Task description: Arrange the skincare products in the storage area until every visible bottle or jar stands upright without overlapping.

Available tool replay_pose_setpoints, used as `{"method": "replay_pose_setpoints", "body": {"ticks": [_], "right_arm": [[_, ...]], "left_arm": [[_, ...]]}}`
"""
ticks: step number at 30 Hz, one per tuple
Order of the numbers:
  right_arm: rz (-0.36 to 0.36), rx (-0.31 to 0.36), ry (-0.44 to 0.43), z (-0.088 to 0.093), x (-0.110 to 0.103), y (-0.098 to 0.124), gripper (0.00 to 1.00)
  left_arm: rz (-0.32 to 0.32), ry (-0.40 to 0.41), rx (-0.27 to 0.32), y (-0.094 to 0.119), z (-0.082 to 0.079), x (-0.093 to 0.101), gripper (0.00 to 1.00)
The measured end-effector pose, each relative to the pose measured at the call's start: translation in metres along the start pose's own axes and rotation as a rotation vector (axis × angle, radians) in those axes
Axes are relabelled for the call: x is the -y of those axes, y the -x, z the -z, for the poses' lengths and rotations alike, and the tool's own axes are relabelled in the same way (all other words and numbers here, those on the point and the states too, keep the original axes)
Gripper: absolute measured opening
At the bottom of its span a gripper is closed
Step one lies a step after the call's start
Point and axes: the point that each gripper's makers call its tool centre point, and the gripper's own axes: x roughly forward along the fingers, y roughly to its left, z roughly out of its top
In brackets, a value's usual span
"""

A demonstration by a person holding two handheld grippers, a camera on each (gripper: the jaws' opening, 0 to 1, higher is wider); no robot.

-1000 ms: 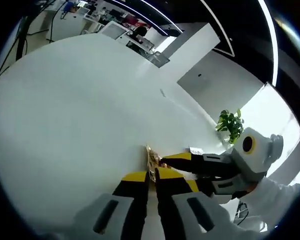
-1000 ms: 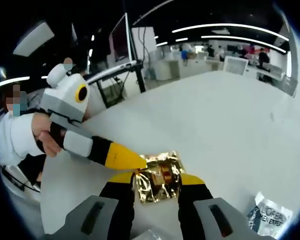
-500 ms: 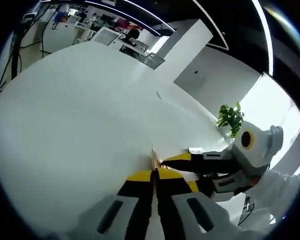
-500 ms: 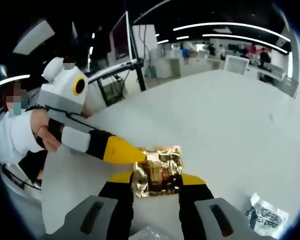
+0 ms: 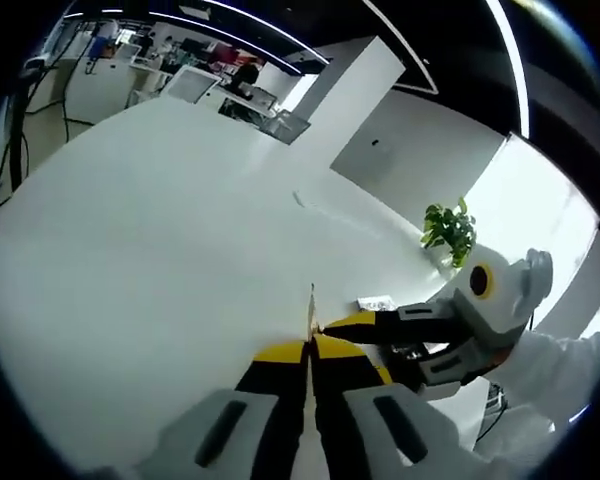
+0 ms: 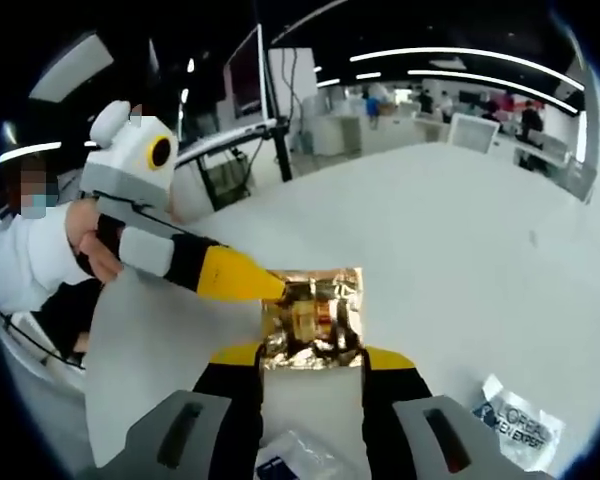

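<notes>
Your left gripper (image 5: 310, 352) is pinched shut on the near edge of the gold foil sachet (image 6: 312, 320), which you hold in the air above the white table (image 5: 150, 250), and in the left gripper view it runs edge-on straight ahead of the jaws. The right gripper (image 6: 310, 358) has its 2 jaws spread on either side of the sachet's lower edge, not visibly clamping it, so the left is the 1 carrying it. There is open tabletop ahead and to the sides, but the printed sachet (image 6: 512, 415) lies on the table near your right, so set down away from it.
</notes>
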Motion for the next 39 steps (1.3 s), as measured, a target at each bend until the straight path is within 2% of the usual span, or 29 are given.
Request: {"method": "replay_pose_setpoints", "body": {"ticks": [5, 10, 14, 16, 19, 20, 22, 23, 25, 28, 30, 32, 34, 36, 37, 39], "right_arm": [[0.002, 0.015, -0.008, -0.001, -0.003, 0.01, 0.32], [-0.009, 0.07, -0.061, -0.011, -0.007, 0.027, 0.32], [-0.051, 0.151, -0.178, -0.022, -0.015, 0.044, 0.3], [-0.056, 0.202, -0.256, -0.027, -0.013, 0.053, 0.3], [-0.109, 0.277, -0.401, -0.034, -0.019, 0.067, 0.31], [-0.119, 0.29, -0.422, -0.036, -0.021, 0.07, 0.31], [-0.136, 0.347, -0.47, -0.043, -0.023, 0.078, 0.33], [-0.174, 0.358, -0.492, -0.045, -0.029, 0.081, 0.35], [-0.182, 0.392, -0.539, -0.05, -0.03, 0.086, 0.4], [-0.214, 0.455, -0.621, -0.06, -0.032, 0.096, 0.32], [-0.228, 0.487, -0.691, -0.065, -0.03, 0.101, 0.3], [-0.23, 0.512, -0.729, -0.07, -0.027, 0.104, 0.24], [-0.223, 0.532, -0.744, -0.074, -0.025, 0.107, 0.18], [-0.25, 0.561, -0.781, -0.08, -0.025, 0.111, 0.12], [-0.253, 0.579, -0.816, -0.083, -0.024, 0.113, 0.09], [-0.247, 0.584, -0.823, -0.084, -0.023, 0.115, 0.07]], "left_arm": [[0.006, -0.012, 0.019, 0.007, -0.006, 0.004, 0.0], [0.021, -0.028, 0.058, 0.018, -0.015, 0.012, 0.0], [0.04, -0.021, 0.099, 0.028, -0.023, 0.022, 0.0], [0.054, -0.003, 0.123, 0.032, -0.027, 0.027, 0.0], [0.089, 0.011, 0.161, 0.037, -0.033, 0.042, 0.0], [0.103, 0.02, 0.171, 0.038, -0.035, 0.047, 0.0], [0.125, 0.035, 0.201, 0.041, -0.042, 0.056, 0.0], [0.142, 0.047, 0.221, 0.043, -0.046, 0.061, 0.0], [0.16, 0.058, 0.244, 0.045, -0.049, 0.067, 0.0], [0.182, 0.07, 0.274, 0.048, -0.054, 0.075, 0.0], [0.216, 0.119, 0.316, 0.051, -0.061, 0.082, 0.0], [0.244, 0.151, 0.35, 0.055, -0.067, 0.09, 0.0], [0.256, 0.142, 0.352, 0.056, -0.068, 0.096, 0.0], [0.258, 0.146, 0.359, 0.056, -0.069, 0.099, 0.0], [0.259, 0.144, 0.364, 0.056, -0.07, 0.1, 0.0], [0.259, 0.155, 0.37, 0.054, -0.073, 0.097, 0.0]]}}
